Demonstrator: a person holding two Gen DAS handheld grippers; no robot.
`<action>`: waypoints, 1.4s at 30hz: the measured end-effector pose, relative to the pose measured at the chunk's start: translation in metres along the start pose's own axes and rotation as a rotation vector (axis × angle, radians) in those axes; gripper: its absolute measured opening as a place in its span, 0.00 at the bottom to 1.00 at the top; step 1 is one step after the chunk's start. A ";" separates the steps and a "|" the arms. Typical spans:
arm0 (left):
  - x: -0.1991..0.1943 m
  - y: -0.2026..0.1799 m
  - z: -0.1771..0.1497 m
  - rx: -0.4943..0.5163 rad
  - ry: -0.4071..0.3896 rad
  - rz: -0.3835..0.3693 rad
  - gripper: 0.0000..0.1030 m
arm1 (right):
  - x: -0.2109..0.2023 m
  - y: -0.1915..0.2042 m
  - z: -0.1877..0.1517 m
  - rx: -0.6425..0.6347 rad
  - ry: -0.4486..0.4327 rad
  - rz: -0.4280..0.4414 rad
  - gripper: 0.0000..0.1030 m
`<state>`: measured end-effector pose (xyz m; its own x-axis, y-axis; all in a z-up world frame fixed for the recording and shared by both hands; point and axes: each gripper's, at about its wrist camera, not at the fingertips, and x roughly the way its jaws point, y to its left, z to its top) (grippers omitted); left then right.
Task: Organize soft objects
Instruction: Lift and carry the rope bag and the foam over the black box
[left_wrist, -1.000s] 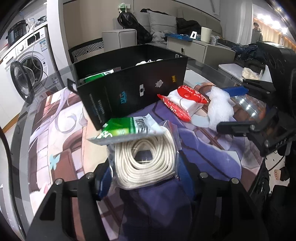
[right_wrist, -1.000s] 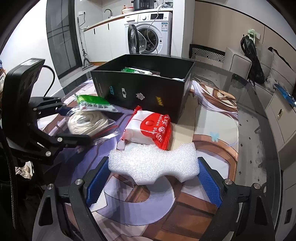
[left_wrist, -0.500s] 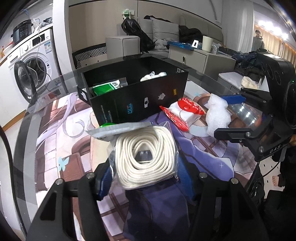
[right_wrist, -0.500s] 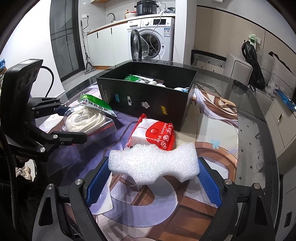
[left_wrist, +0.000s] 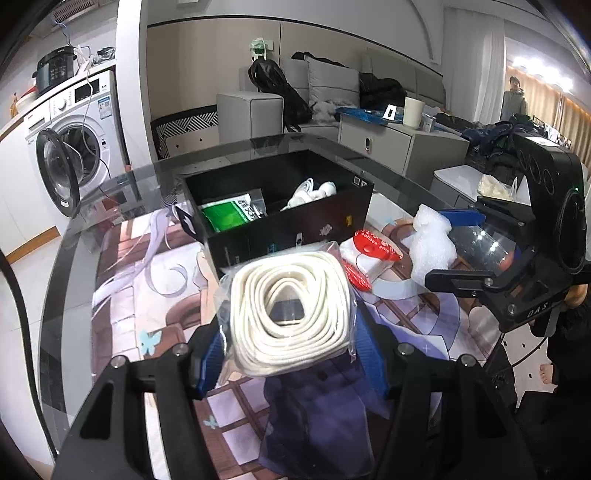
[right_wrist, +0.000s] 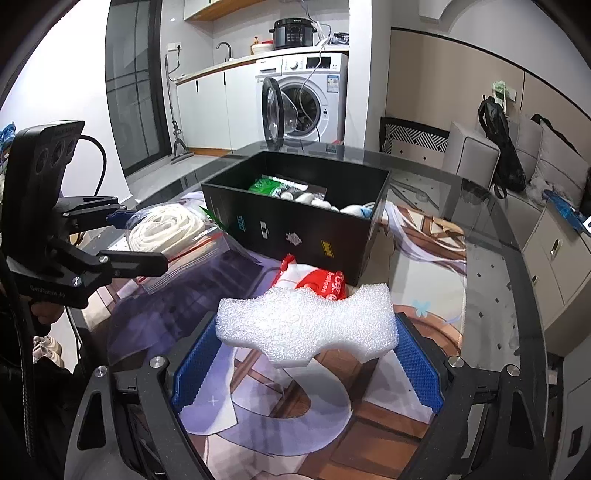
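Observation:
My left gripper (left_wrist: 291, 354) is shut on a clear bag of coiled white rope (left_wrist: 291, 306), held above the mat in front of the black box (left_wrist: 295, 229). It also shows in the right wrist view (right_wrist: 166, 229). My right gripper (right_wrist: 306, 358) is shut on a white foam block (right_wrist: 306, 325), held above the mat; the block shows at the right of the left wrist view (left_wrist: 432, 247). The open black box (right_wrist: 295, 225) holds a green packet (left_wrist: 229, 214) and white soft items (left_wrist: 310, 192). A red and white wipes pack (right_wrist: 317, 284) lies in front of the box.
A glass table (right_wrist: 491, 258) carries a printed mat (right_wrist: 417, 236). A washing machine (right_wrist: 306, 99) with its door open stands behind. A sofa (left_wrist: 332, 88) and a grey cabinet (left_wrist: 399, 144) lie beyond the table. A person (left_wrist: 513, 99) stands far right.
Both grippers have risen with their loads. The rope bag has tilted so its coil faces the camera, and the inside of the box has come into view.

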<state>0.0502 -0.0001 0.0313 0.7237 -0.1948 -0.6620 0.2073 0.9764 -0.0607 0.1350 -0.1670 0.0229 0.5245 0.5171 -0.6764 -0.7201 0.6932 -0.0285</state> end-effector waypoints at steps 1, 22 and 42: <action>-0.002 0.001 0.001 -0.001 -0.006 0.002 0.60 | -0.001 0.000 0.001 -0.001 -0.001 0.001 0.89; -0.019 0.015 0.017 -0.054 -0.096 0.052 0.60 | -0.012 0.002 0.015 0.011 -0.074 -0.016 0.89; 0.007 0.036 0.066 -0.086 -0.149 0.071 0.60 | -0.005 -0.006 0.075 0.019 -0.154 -0.050 0.89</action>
<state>0.1062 0.0271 0.0735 0.8252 -0.1302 -0.5497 0.0996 0.9914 -0.0852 0.1711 -0.1360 0.0820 0.6242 0.5512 -0.5537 -0.6831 0.7290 -0.0444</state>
